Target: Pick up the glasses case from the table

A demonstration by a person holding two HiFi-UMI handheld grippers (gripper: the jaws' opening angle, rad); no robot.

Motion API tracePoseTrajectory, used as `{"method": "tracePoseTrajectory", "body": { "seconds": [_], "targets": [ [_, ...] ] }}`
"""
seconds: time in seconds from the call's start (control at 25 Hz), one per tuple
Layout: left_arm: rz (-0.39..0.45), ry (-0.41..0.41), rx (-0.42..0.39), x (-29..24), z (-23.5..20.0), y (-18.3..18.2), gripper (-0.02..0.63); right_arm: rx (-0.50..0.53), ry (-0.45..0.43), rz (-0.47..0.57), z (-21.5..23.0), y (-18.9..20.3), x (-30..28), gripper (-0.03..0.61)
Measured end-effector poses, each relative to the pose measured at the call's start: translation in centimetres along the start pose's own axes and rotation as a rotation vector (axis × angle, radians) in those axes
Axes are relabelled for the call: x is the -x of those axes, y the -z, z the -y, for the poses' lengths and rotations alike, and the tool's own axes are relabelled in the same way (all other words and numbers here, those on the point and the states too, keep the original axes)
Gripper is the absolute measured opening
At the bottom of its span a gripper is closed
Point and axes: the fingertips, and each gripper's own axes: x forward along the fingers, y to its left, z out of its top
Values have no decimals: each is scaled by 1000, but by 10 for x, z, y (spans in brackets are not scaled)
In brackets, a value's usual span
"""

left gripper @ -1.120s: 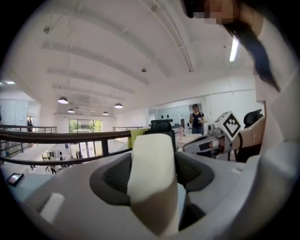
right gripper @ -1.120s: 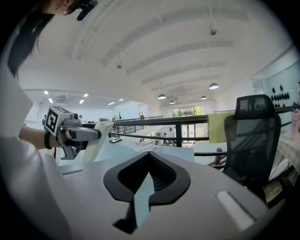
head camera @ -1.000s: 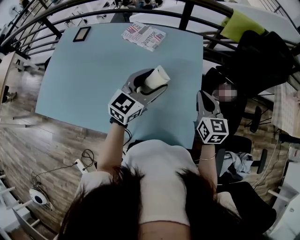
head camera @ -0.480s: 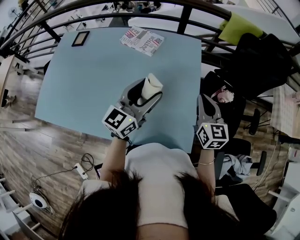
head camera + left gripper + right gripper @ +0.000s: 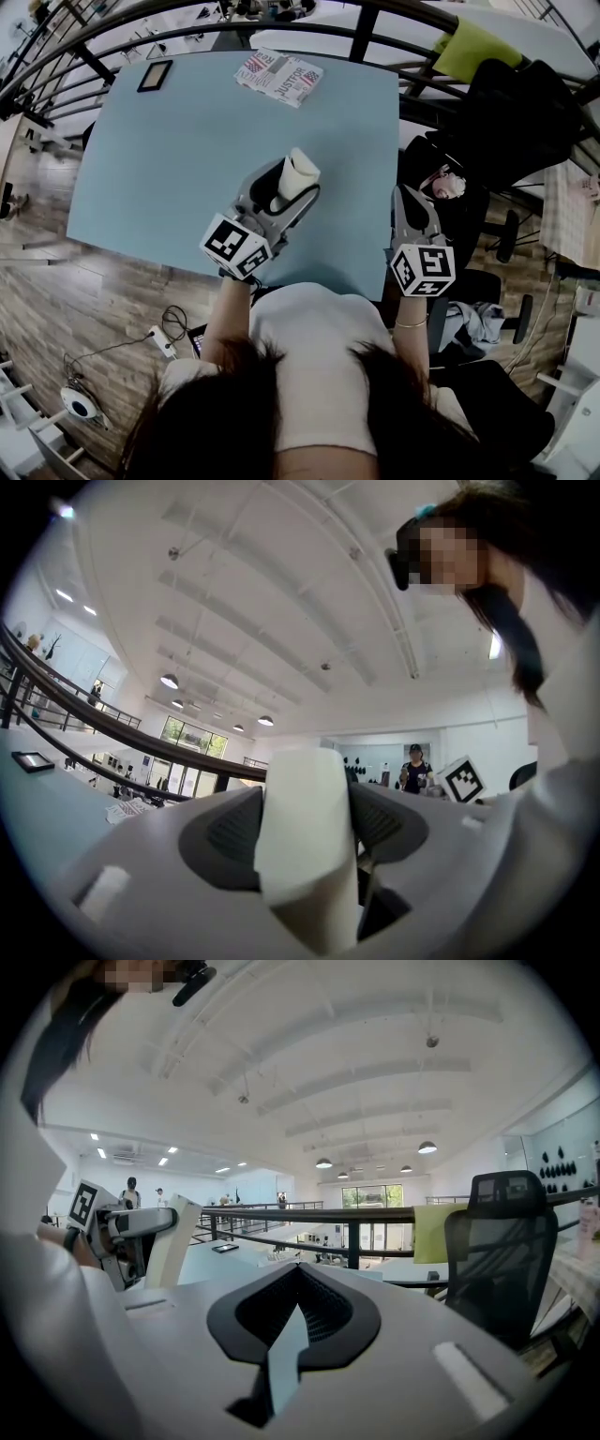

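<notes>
Left claw: has shifted a little left and rolled since a second ago, so its load stands steeper; both pads pinch the glasses case.
Glasses case: white, lifted clear of the table, above its near part.
Right claw: pressed together, empty, just off the table's right edge.
Table: pale blue; a printed booklet and a small dark tablet lie at the far end.

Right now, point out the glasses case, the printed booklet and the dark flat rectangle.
glasses case [image 5: 299,174]: head view, its white upper end.
printed booklet [image 5: 278,77]: head view, middle of its cover.
dark flat rectangle [image 5: 155,76]: head view, its centre.
</notes>
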Motion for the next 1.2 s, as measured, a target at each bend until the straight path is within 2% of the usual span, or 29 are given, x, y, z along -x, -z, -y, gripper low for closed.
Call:
{"method": "tracePoseTrajectory", "body": {
  "seconds": [1.2],
  "targets": [
    [-16, 4, -18, 3, -9, 3, 341, 17, 15, 5, 3, -1, 1, 2]
  ]
}}
